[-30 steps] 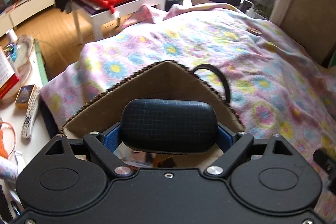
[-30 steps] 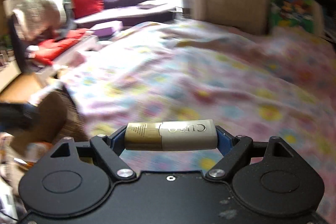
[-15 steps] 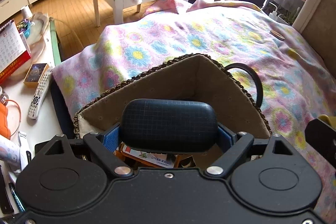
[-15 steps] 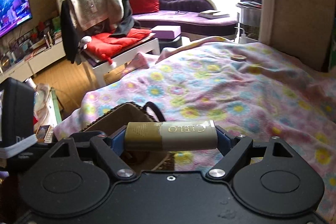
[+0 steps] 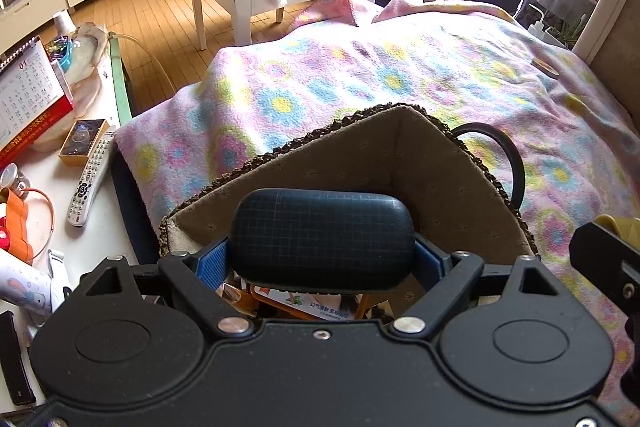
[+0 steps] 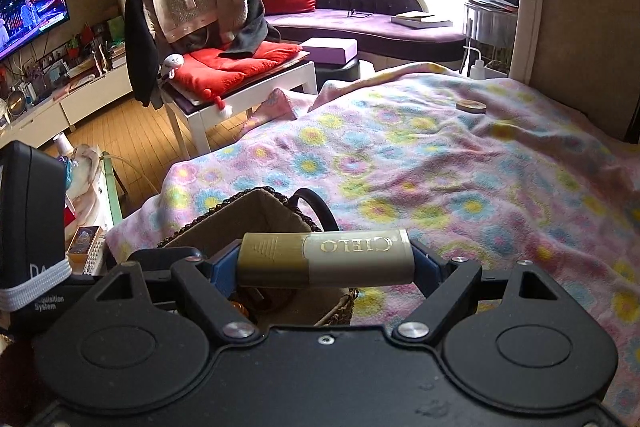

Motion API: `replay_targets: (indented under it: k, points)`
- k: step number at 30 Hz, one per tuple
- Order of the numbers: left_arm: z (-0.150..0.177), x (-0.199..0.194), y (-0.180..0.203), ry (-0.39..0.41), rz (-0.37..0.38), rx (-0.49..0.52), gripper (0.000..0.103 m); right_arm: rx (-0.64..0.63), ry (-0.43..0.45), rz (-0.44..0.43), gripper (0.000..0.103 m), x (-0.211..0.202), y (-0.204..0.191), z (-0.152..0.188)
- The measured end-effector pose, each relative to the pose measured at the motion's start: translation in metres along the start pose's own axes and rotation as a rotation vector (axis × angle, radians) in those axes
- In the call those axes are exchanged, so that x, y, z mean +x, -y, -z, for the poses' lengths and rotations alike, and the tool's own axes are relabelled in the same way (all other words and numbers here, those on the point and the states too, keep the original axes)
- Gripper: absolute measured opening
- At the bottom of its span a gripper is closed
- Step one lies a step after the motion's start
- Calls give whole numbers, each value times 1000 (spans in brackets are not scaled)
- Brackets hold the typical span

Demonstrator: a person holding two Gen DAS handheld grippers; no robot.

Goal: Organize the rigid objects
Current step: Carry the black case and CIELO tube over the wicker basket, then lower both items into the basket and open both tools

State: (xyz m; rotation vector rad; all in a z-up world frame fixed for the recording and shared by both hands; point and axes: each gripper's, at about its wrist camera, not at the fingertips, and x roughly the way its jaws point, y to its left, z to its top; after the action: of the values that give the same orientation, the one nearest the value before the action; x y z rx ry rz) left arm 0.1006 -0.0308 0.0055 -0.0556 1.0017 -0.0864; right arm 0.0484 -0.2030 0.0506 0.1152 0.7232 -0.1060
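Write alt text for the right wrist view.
The right hand-held gripper grips a gold and grey tube crosswise above a lined woven basket on a flowered blanket. Behind are a red cushion and a TV.

Left gripper (image 5: 322,263) and right gripper (image 6: 324,267) clamped (angled downward).

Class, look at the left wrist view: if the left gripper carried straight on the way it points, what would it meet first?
Most likely the inside of the brown fabric-lined woven basket: the left gripper, clamped on a dark blue gridded case, points down into it. Depth is uncertain.
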Motion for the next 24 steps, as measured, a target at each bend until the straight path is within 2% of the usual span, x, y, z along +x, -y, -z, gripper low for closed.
replay_targets:
  k: [18,23,24]
  points:
    - [0,4,-4,-19,-10,0,85,6,-28,-21,85,7,-3,-1]
    - [-1,3,-1,-16,-45,22,87,10,-24,-28,85,8,-3,-3]
    - [-1,2,-1,-11,-51,23,89,10,-20,-27,88,8,-3,-3]
